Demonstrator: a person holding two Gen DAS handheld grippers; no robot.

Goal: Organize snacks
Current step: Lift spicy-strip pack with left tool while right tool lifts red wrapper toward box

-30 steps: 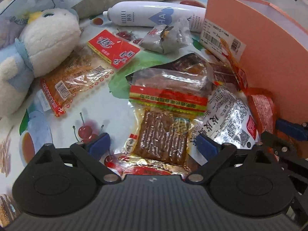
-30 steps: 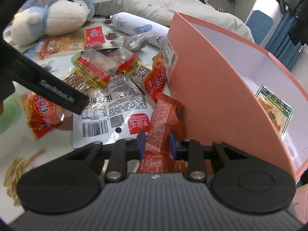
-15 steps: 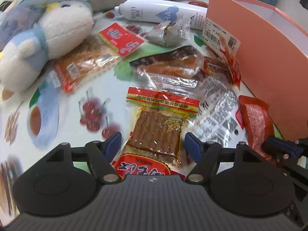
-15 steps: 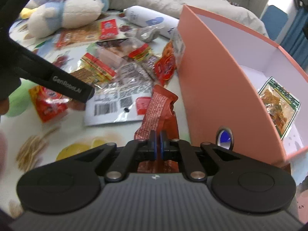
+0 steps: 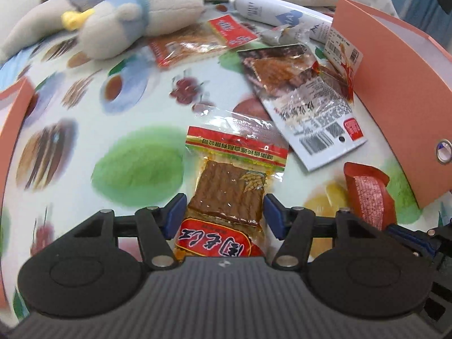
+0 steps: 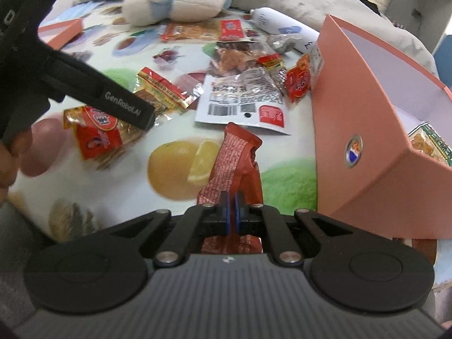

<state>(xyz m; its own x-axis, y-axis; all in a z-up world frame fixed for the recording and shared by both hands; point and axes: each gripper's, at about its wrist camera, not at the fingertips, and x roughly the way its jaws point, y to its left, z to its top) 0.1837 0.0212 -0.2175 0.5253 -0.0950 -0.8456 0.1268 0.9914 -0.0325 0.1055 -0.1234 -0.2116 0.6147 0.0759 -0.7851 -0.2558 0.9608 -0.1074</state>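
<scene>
Fingers of the right gripper [image 6: 232,208] are pressing together on a red packet [image 6: 236,158], which is sticking up from between them above the fruit-print tablecloth [image 6: 172,166]. Just to its right, the pink box [image 6: 364,130] is standing open, with a yellow snack bag [image 6: 429,144] lying inside it. Beyond the red packet, a white pouch [image 6: 243,99] is lying flat among other wrappers near the box wall.

Jaws of the left gripper [image 5: 223,216] are standing apart on either side of a brown snack pack [image 5: 230,186], whose red end is reaching back between the fingers; whether the pads are touching it is unclear. Farther out, the white pouch [image 5: 319,121] is lying beside the box [image 5: 395,65], and a plush toy [image 5: 141,14] and a white bottle [image 5: 271,8] are resting at the far edge.
</scene>
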